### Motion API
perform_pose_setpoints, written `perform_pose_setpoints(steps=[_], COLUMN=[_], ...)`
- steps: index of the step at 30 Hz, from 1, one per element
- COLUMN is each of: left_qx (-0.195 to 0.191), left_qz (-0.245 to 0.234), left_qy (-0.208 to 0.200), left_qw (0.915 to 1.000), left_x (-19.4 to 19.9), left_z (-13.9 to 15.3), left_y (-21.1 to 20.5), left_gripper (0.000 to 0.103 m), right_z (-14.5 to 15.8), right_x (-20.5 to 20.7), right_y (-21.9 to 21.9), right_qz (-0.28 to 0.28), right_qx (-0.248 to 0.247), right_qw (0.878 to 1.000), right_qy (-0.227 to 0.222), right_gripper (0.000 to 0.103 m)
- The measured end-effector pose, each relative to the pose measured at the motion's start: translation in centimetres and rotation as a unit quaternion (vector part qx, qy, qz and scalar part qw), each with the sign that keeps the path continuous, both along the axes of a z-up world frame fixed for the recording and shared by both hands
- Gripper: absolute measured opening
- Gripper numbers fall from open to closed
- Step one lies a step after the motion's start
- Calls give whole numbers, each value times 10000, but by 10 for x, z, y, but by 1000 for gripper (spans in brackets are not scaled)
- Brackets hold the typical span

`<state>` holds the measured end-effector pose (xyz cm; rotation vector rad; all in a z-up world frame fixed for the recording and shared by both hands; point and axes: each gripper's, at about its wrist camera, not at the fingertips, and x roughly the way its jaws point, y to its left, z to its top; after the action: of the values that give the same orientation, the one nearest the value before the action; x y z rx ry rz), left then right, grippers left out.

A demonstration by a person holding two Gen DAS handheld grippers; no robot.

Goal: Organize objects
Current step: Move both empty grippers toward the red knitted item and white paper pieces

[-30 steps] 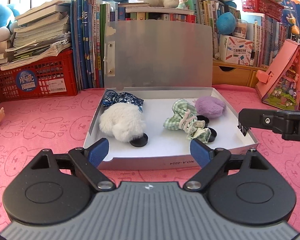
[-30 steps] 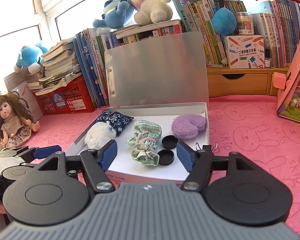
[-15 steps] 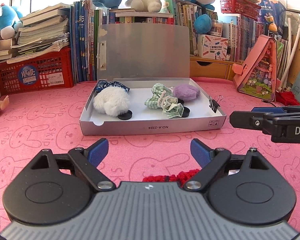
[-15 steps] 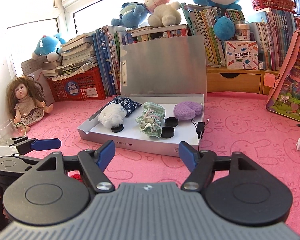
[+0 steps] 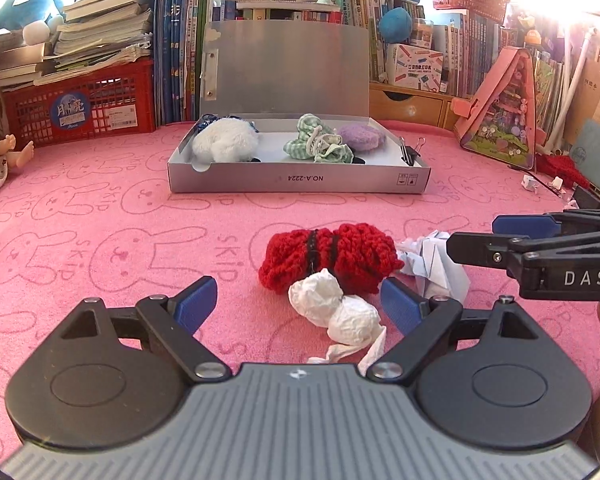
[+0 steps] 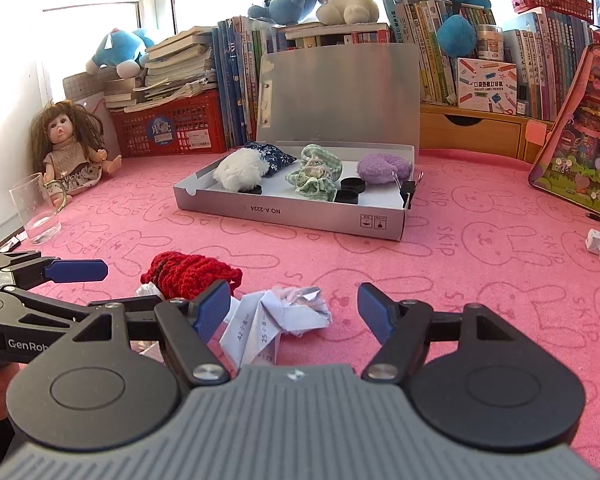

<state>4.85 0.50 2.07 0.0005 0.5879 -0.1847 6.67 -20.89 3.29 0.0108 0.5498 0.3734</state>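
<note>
An open grey box (image 5: pixel 296 178) (image 6: pixel 292 212) stands on the pink mat, holding a white fluffy piece (image 5: pixel 225 146), a green checked piece (image 5: pixel 320 148), a purple piece (image 5: pixel 360 136) and black caps (image 6: pixel 352 190). Nearer me lie a red knitted bundle (image 5: pixel 332 256) (image 6: pixel 188 276), a crumpled white tissue (image 5: pixel 336 312) and crumpled printed paper (image 6: pixel 276 320) (image 5: pixel 432 260). My left gripper (image 5: pixel 296 304) is open and empty, with the tissue between its fingers. My right gripper (image 6: pixel 296 308) is open and empty over the printed paper.
A binder clip (image 6: pixel 406 190) sits on the box's right wall. A glass (image 6: pixel 36 212) and a doll (image 6: pixel 68 148) stand at the left. A red crate (image 5: pixel 80 108), books and plush toys line the back. A pink toy house (image 5: pixel 504 108) stands right.
Both grippers have pulled back from the box toward the near side of the mat. The red bundle, tissue and crumpled paper have come into view under them. Both stay open.
</note>
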Motion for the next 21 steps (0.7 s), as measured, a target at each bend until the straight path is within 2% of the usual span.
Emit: perform_pose_setpoints(steps=[3, 5, 10, 12, 16, 21], left_qx=[-182, -326, -456, -396, -63, 144], left_qz=[13, -65, -151, -141, 40, 348], left_qy=[132, 147, 160, 121, -9, -69], left_qw=[9997, 9993, 9987, 9990, 10000, 9993], left_x=[-2, -3, -2, -4, -7, -9], left_z=[-7, -7, -7, -6, 0, 1], left_y=[-1, -2, -8, -9, -1, 15], left_gripper=[80, 68, 53, 53, 53, 53], right_z=[-6, -8, -12, -12, -10, -9], right_x=[-6, -7, -2, -2, -5, -7], right_y=[1, 2, 2, 3, -4, -20], right_qz=[71, 114, 179, 155, -35, -505], right_qx=[68, 119, 380, 406, 242, 22], right_qw=[9999, 9997, 9980, 9978, 9989, 9982], right_qy=[133, 194, 471, 493, 401, 333], right_gripper=[80, 76, 56, 53, 53, 55])
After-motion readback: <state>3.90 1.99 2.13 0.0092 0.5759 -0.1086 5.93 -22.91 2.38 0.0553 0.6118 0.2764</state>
